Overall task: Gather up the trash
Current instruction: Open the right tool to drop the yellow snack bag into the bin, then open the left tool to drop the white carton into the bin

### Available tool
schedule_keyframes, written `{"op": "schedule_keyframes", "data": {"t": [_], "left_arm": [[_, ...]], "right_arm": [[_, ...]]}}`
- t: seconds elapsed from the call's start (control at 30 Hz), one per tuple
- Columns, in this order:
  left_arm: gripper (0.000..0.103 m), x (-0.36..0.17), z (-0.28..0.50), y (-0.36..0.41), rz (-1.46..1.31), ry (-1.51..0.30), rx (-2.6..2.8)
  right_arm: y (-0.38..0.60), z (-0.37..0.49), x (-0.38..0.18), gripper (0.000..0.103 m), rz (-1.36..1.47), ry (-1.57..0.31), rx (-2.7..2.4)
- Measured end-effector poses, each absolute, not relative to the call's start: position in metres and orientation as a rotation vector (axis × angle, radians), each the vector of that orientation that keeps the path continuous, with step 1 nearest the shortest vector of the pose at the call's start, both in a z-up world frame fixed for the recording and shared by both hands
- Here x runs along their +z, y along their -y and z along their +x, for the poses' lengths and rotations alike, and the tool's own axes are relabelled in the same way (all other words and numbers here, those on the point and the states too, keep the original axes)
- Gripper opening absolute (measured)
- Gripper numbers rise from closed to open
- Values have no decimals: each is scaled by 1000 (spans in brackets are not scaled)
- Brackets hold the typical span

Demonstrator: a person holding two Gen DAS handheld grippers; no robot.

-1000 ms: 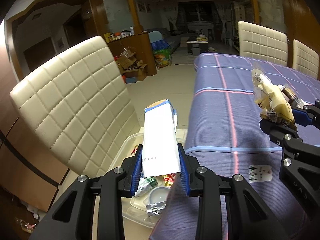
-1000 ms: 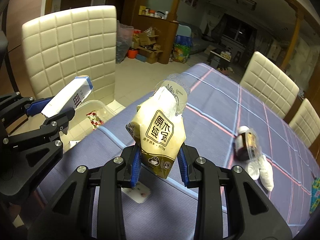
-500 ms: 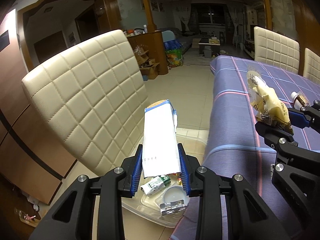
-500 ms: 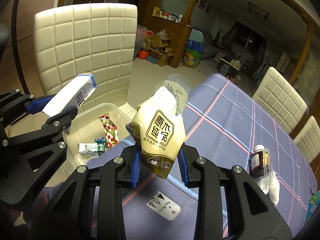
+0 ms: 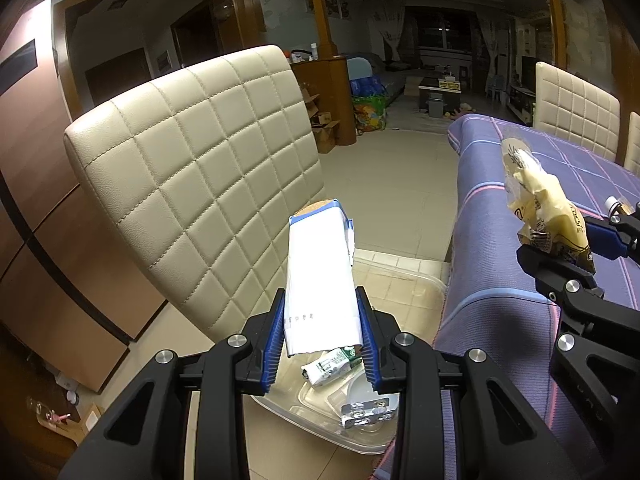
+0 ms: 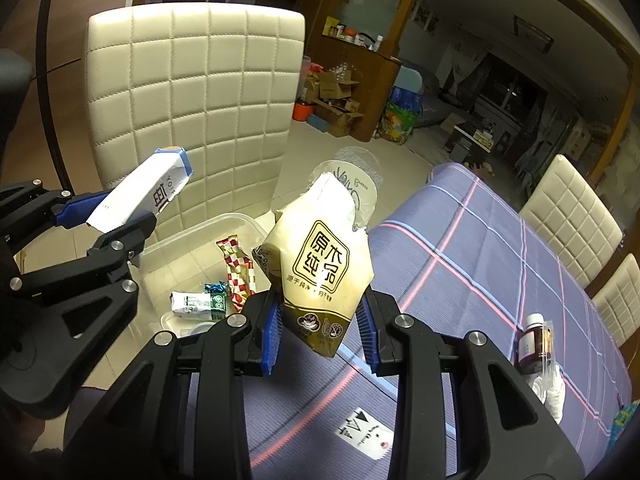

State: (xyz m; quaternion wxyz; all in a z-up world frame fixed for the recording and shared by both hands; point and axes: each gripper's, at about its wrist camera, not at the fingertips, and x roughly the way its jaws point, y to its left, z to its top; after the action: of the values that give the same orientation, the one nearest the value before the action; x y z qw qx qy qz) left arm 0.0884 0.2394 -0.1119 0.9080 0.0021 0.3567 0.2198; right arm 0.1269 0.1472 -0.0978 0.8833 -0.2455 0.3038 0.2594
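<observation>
My left gripper (image 5: 320,344) is shut on a white carton with a blue top (image 5: 320,280), held above a clear plastic bin (image 5: 400,280) on the floor beside the table. The carton also shows in the right wrist view (image 6: 140,196). My right gripper (image 6: 320,332) is shut on a yellow snack bag (image 6: 320,268), held over the table edge next to the bin (image 6: 192,240). The bag shows in the left wrist view (image 5: 548,208). The bin holds a green-white wrapper (image 6: 196,304), a red checked wrapper (image 6: 238,268) and a foil blister (image 5: 368,416).
A cream quilted chair (image 5: 200,168) stands close behind the bin. The table has a purple striped cloth (image 6: 480,280) with a brown bottle (image 6: 534,344), white crumpled wrapping (image 6: 552,392) and a small white card (image 6: 364,434). More chairs (image 6: 568,216) stand on the far side.
Both grippers have moved left off the table toward the bin, each still holding its item. The bin and its contents have come further into view below the carton.
</observation>
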Motion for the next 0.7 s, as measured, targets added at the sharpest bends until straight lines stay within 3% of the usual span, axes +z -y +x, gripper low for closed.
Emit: {"op": "schedule_keyframes", "data": {"t": [0.23, 0.43, 0.7], "left_arm": [[33, -112, 83, -253, -9, -737, 483], [33, -115, 80, -264, -25, -749, 503], [33, -118, 80, -266, -30, -756, 498]], "right_arm": [[-162, 124, -100, 36, -526, -632, 557], [-167, 121, -94, 64, -528, -597, 547], [-162, 124, -95, 68, -518, -589, 516]]}}
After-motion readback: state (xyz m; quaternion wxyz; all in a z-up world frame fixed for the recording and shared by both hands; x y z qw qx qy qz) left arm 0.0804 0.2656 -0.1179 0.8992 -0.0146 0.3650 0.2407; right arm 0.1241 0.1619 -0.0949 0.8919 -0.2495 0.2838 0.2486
